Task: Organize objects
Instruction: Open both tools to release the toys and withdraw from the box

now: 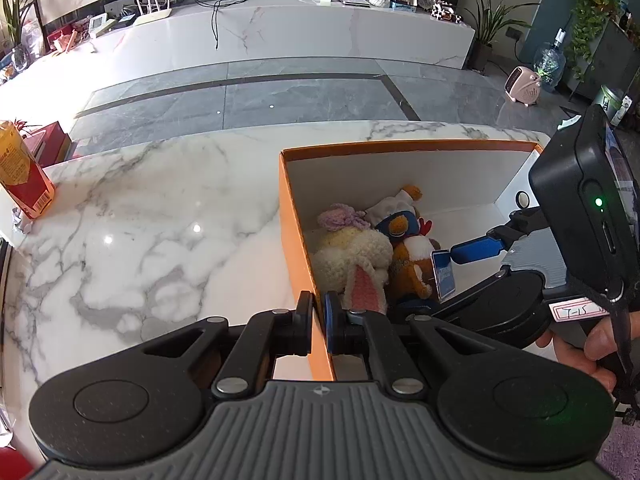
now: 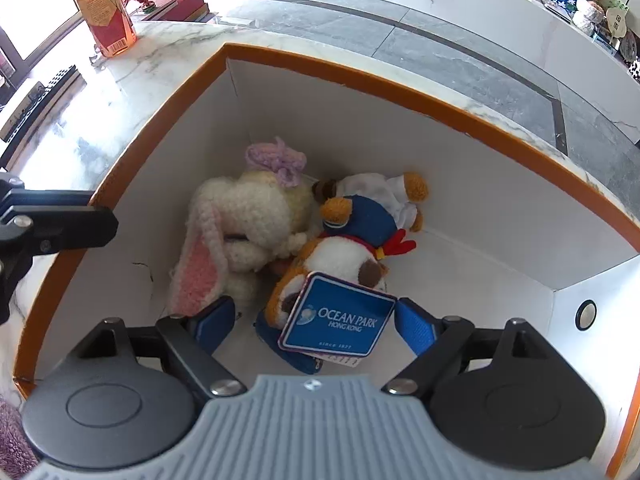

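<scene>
Box [image 1: 308, 236] wall is pinched by the left gripper [image 1: 318, 322], toys [image 2: 280, 232] are inside it — right gripper [image 2: 316, 320] hangs spread over them, release judged done — withdrawal is needed next.

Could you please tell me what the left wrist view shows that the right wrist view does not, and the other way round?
Only the left wrist view shows the left gripper shut on the orange box wall and a hand holding the right gripper's handle. Only the right wrist view shows the right gripper open around the blue Ocean Park tag, pads apart from it. Both show the white bunny, the brown plush toys and the yellow carton.
</scene>
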`<state>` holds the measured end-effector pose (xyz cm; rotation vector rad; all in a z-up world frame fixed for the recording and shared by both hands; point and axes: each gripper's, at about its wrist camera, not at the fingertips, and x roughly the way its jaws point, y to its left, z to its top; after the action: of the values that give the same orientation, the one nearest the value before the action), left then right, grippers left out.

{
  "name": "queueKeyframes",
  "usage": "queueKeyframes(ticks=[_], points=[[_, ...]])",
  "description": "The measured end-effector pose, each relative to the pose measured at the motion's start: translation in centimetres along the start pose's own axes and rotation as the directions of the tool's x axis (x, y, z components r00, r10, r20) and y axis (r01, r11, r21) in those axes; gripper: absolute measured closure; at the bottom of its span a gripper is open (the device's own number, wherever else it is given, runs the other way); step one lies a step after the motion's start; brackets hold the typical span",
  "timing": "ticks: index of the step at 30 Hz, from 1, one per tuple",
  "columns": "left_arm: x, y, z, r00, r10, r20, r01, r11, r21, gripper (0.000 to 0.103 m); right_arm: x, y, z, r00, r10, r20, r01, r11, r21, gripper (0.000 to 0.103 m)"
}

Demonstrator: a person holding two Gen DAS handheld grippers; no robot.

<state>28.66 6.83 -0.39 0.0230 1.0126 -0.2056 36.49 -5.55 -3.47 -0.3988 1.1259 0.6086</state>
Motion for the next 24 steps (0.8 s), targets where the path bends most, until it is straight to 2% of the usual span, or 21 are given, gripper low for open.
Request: queueKeyframes(ticks=[5,10,13,15,20,24], points=[[-0.9,0.3,-0.4,1.000,-0.005,0.030,0.007,0.999,-0.044,0.096,-1.9,0.1,-0.9,1.000,0.003,0.022,-0.003,1.000,0.000,0.016],[-5.6,-0.6,-1.9,0.984,-0.018,0.175,0.024,0.999,-0.034,0.095,-7.4,-0.3,-3.3,0.990,0.027,0.140,-0.031,0.999,0.028,0.016],[-8.5,-1.6,-3.4,0.973,-0.061,0.221,0.065,0.998,-0.008,0.094,-10.7,-0.3,-5.3,0.978,0.042,0.204,-0.052,0.998,0.043,0.016],[-10.0,-2.6,-4.5,0.966,-0.111,0.234,0.110,0.994,0.016,0.094,-12.6,-0.1,-6.8,0.968,0.053,0.244,-0.067,0.996,0.051,0.016],[-11.9,-5.4,-7.6,0.956,-0.183,0.229,0.172,0.983,0.069,0.094,-16.1,0.0,-11.2,0.944,0.068,0.323,-0.103,0.990,0.093,0.020],[-11.8,-7.7,-9.7,0.952,-0.204,0.228,0.184,0.977,0.106,0.094,-17.2,-0.1,-15.5,0.933,0.000,0.360,-0.058,0.987,0.150,0.022]])
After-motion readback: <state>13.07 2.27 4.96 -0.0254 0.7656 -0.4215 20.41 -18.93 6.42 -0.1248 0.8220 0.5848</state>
